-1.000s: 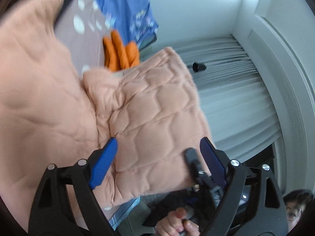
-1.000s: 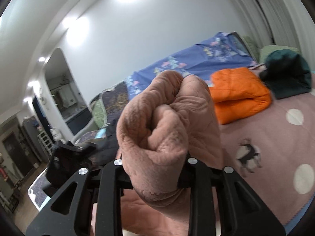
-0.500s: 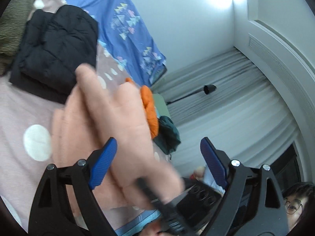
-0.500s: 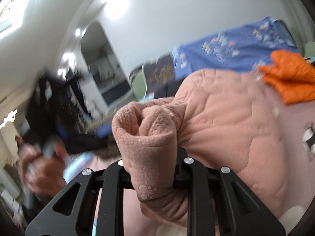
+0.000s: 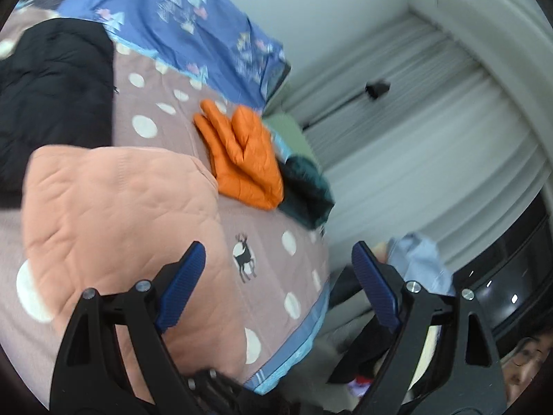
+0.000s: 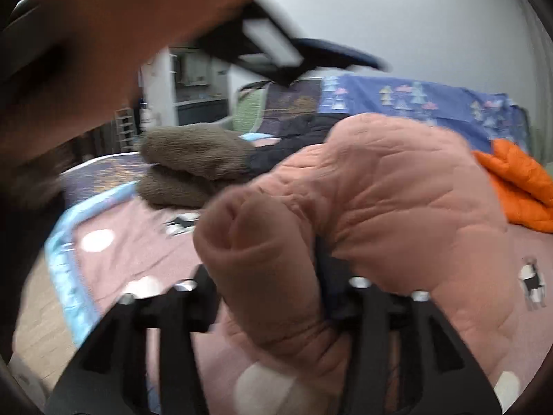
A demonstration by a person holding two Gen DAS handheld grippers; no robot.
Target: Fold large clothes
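While your left gripper point(image 5: 278, 287) is hanging with its blue-padded fingers point(image 5: 181, 285) spread wide and gripping nothing, your right gripper point(image 6: 268, 297) is pinching a bunched fold of the peach quilted garment point(image 6: 387, 204).

Items, each placed against the orange jacket point(image 5: 242, 157):

- Peach quilted garment point(image 5: 114, 214): lying spread on the bedspread just beside the orange jacket, on the side nearer your left gripper. In the right wrist view its rolled edge is standing up between the closed fingers, and the rest is draping away toward the orange jacket point(image 6: 518, 183).
- Bedspread point(image 5: 276, 221): dusty pink with white dots and a small deer figure, lying under the orange jacket and everything else listed here.
- Dark green garment point(image 5: 306, 192): touching the orange jacket on the side toward the curtain.
- Black jacket point(image 5: 55, 93): lying beyond the peach garment, well apart from the orange jacket.
- Blue patterned cover point(image 5: 183, 17): lying behind the orange jacket, toward the wall.
- Brown folded garment point(image 6: 193, 162): showing in the right wrist view, far from the orange jacket, across the peach garment.
- Curtain point(image 5: 432, 131): pale and pleated, hanging past the dark green garment.
- Light blue cloth point(image 5: 418, 263): lying off the bed's edge, well apart from the orange jacket.

Your left gripper is also crossing the top of the right wrist view, blurred.
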